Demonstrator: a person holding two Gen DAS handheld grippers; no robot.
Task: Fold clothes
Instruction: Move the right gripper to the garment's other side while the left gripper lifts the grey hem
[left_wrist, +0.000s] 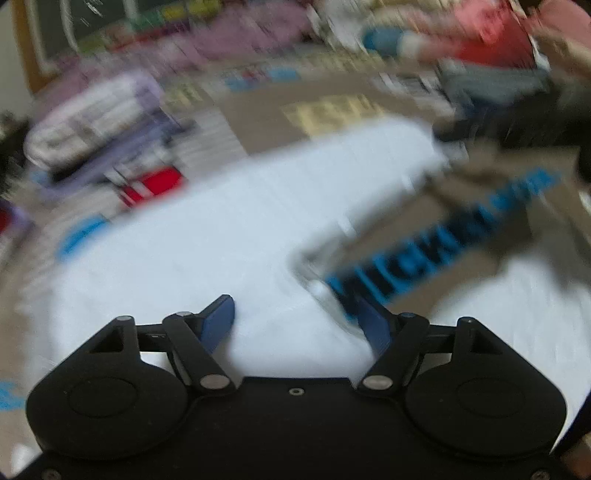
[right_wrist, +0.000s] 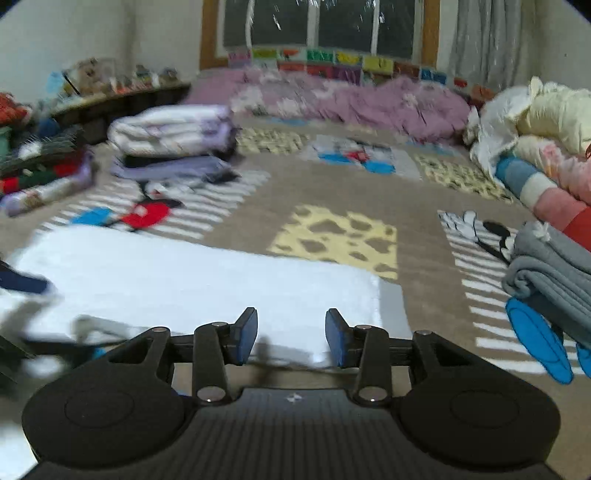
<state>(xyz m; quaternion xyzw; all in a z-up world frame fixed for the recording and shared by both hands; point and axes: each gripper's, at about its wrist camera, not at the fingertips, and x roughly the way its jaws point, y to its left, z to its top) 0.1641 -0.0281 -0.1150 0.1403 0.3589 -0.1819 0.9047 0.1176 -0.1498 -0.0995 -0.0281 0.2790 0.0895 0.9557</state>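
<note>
A white cloth (right_wrist: 192, 284) lies flat on the patterned carpet; in the blurred left wrist view it (left_wrist: 221, 229) fills the middle. My left gripper (left_wrist: 295, 314) is open and empty just above the cloth, near its edge. My right gripper (right_wrist: 291, 326) is open and empty over the cloth's near right corner. The other gripper shows as a dark blur (right_wrist: 22, 282) at the left edge of the right wrist view.
A stack of folded white and purple bedding (right_wrist: 173, 144) sits at the back left. A folded grey blanket (right_wrist: 554, 273) and rolled pink and cream quilts (right_wrist: 546, 155) lie at the right. Purple bedding (right_wrist: 351, 99) lines the far wall under the window.
</note>
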